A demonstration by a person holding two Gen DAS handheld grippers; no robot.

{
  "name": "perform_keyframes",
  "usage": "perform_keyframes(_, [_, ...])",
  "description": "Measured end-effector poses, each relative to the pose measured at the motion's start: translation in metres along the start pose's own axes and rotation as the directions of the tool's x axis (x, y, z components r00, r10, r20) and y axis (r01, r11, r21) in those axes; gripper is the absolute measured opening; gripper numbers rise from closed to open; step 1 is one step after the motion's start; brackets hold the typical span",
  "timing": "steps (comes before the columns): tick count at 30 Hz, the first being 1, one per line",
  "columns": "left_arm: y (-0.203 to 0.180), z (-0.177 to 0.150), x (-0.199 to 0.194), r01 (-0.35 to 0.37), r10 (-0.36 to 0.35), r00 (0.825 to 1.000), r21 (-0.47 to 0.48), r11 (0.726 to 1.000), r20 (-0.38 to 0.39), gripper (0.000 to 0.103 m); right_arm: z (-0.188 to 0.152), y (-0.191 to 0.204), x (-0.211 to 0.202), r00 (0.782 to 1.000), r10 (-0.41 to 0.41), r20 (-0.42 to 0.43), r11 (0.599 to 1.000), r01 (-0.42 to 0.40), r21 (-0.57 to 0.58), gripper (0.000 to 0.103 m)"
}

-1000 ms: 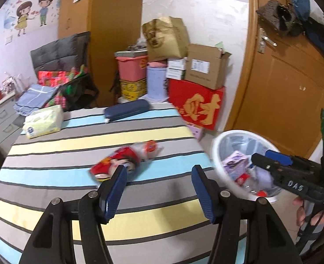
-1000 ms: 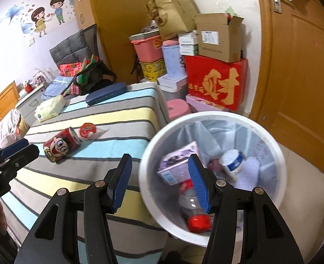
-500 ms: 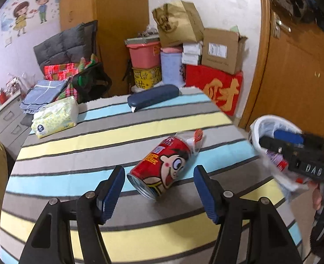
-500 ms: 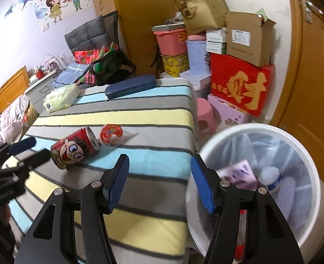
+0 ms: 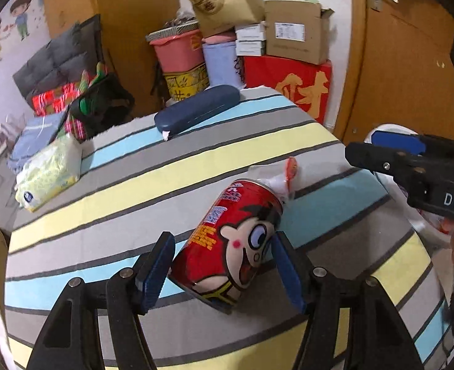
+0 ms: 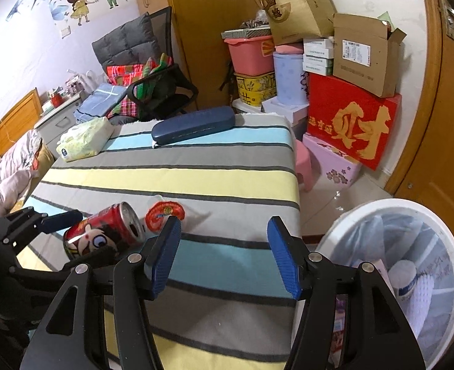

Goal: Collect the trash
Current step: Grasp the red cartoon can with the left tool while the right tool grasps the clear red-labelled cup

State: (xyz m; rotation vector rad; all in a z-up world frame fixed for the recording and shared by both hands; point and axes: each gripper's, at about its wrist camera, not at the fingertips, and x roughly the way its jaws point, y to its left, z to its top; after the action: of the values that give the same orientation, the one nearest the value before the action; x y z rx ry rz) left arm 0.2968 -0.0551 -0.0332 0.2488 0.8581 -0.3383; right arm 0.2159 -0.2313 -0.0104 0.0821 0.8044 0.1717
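A red can [image 5: 233, 240] printed with a cartoon face lies on its side on the striped cloth [image 5: 153, 166] of the table. The left gripper [image 5: 223, 269] straddles it with fingers apart, one blue pad on each side, neither clearly pressing on it. A small red-and-white wrapper [image 6: 164, 211] lies just beside the can's top. The right gripper [image 6: 225, 257] hangs over the table's near edge with its fingers spread, having just been widening, nothing between them. The white bin [image 6: 396, 212], already holding rubbish, stands on the floor just beside the table.
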Motion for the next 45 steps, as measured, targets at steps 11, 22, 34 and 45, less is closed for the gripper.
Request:
perform_keyframes(11, [0.04, -0.007, -0.002, 0.012, -0.01, 1.0, -0.176, 0.984, 0.011, 0.06, 0.009, 0.012, 0.019, 0.998, 0.063, -0.017, 0.998, -0.064, -0.026, 0.06])
perform_keyframes(22, [0.074, -0.024, -0.012, -0.026, 0.03, 1.0, -0.297, 0.955, 0.008, 0.06, 0.011, 0.035, 0.039, 0.994, 0.093, -0.057, 0.983, -0.101, -0.154, 0.06])
perform_keyframes(34, [0.076, -0.022, -0.01, -0.012, 0.019, 1.0, -0.302, 0.953, 0.021, 0.06, 0.009, 0.039, 0.054, 0.989, 0.096, -0.111, 0.971, -0.118, -0.209, 0.06])
perform_keyframes(45, [0.067, -0.018, -0.006, -0.003, 0.008, 1.0, -0.283, 0.959, 0.019, 0.057, 0.004, 0.039, 0.051, 0.986, 0.12, -0.113, 0.975, -0.139, -0.171, 0.045])
